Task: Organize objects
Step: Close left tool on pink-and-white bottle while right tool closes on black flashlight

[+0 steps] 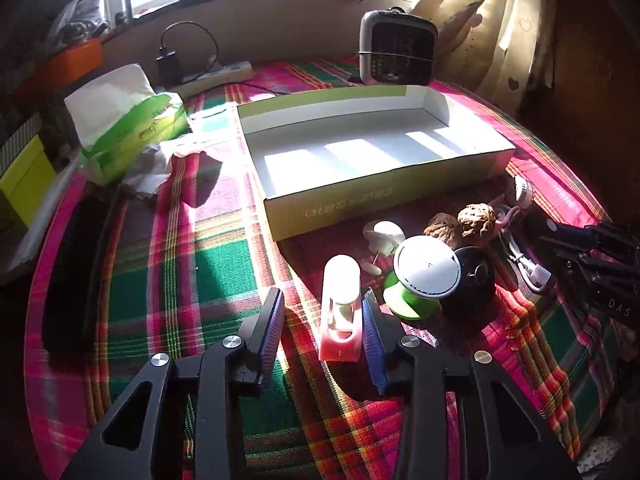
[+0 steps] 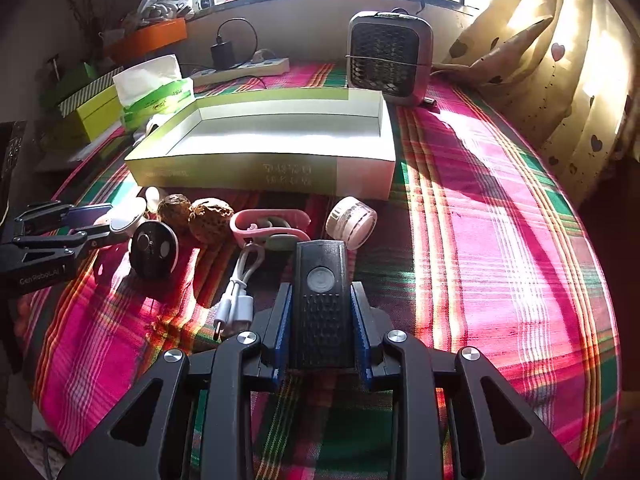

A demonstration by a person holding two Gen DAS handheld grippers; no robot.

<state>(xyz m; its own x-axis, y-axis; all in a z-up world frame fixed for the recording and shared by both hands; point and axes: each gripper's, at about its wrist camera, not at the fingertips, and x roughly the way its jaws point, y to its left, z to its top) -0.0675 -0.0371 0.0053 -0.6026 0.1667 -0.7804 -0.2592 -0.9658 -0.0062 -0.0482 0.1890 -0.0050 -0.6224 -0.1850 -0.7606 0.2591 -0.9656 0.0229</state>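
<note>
Right gripper [image 2: 322, 320] clamps a black ribbed plastic flashlight [image 2: 321, 300] (round grey button on top), lower centre of frame; left gripper [image 1: 322, 320] stands open around a pink translucent bottle [image 1: 340, 312].

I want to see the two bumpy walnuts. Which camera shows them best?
The right wrist view: both walnuts sit side by side in sunlight, unblocked. In the left wrist view they lie in shadow behind the white-and-green gadget.

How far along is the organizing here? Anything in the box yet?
Nothing is done yet: the open box is empty. In hand: the right gripper clamps a black device; the left gripper straddles a pink object, not visibly pinched. Walnuts, cable and the rest remain on the tablecloth.
</note>
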